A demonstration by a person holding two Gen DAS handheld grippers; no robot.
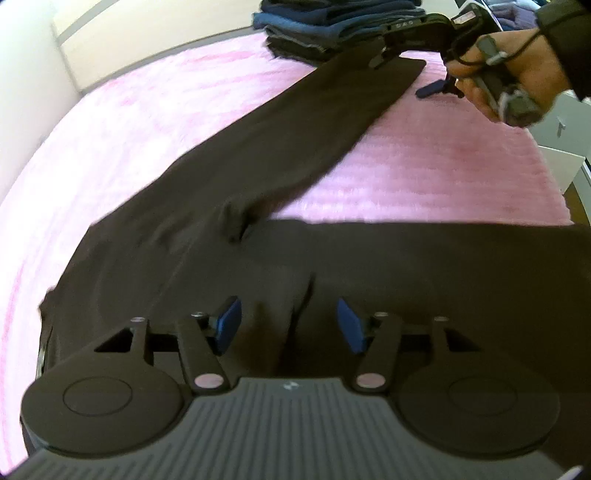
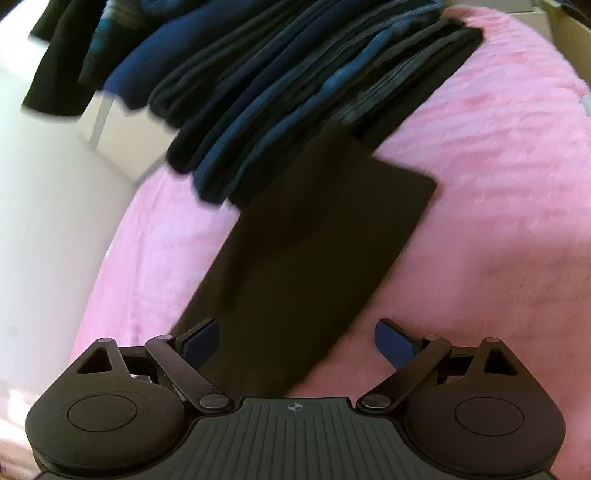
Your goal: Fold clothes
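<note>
Dark brown trousers (image 1: 295, 155) lie spread on a pink fuzzy blanket (image 1: 129, 122). One leg runs to the far right, ending in a straight hem (image 2: 332, 206); the other leg stretches right along the near edge. My left gripper (image 1: 288, 323) hovers open over the waist and crotch area, with nothing between its blue pads (image 1: 227, 323). My right gripper (image 2: 295, 345) is open just above the far leg near its hem. In the left wrist view, a hand holds the right gripper (image 1: 406, 64) over that leg end.
A stack of folded dark and blue clothes (image 2: 295, 74) sits at the far end of the blanket, just beyond the trouser hem. A white wall and board (image 1: 110, 33) border the left. White furniture (image 1: 561, 140) stands off the right edge.
</note>
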